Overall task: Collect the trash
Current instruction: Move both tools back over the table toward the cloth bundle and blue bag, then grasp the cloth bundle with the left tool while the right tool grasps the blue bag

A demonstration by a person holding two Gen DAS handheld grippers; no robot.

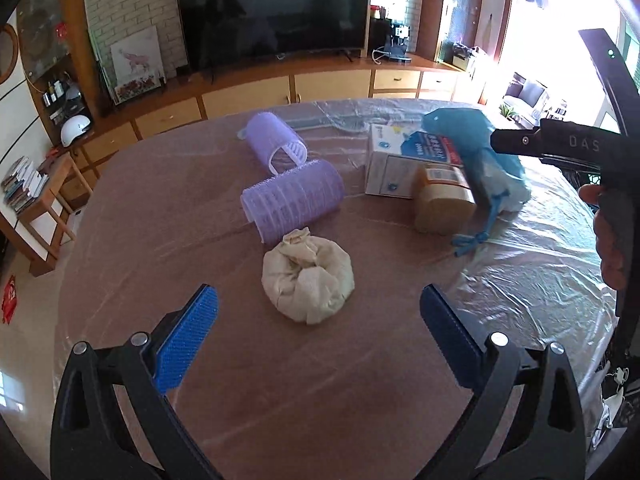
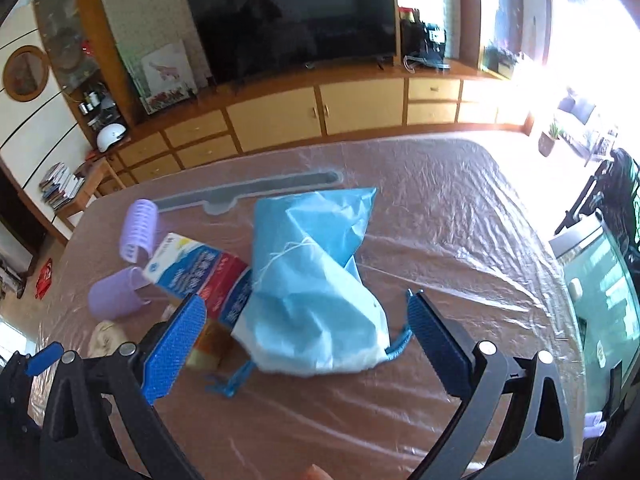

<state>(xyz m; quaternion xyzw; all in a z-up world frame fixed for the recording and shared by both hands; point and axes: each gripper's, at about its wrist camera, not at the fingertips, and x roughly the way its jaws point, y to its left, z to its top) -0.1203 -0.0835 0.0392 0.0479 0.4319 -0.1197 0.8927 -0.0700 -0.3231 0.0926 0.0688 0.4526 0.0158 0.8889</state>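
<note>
Nearest the left hand-held gripper [image 1: 318,336], fingers spread wide and holding nothing: a crumpled cream wad [image 1: 308,278], lying on the plastic-covered desk [image 1: 160,240] just ahead of the gap between the blue pads. Looks soft and very light, probably tissue or cloth twisted into a knot on top; likely to squash rather than slip. Best pinched across its broad middle, or by the knotted top, with the pads closing from both sides.

In the right wrist view, right hand-held gripper [image 2: 304,338] equally wide apart and empty, framing the lower end of a blue bag [image 2: 316,280]. Thin, limp, probably slick film with something bulky inside near the white bottom; drawstring ends [image 2: 230,384] trailing on the desk toward the camera. Likely to sag and slide if taken by loose film, so better gripped where the material bunches, or by the drawstring.

Beside the bag, touching it: a brown tape roll [image 1: 442,200] and a white-and-blue carton [image 1: 394,168], stiff and light by appearance. Farther left, two lilac hair rollers [image 1: 292,200], hollow and rigid. Beyond, a cabinet and dark television [image 1: 272,12].
</note>
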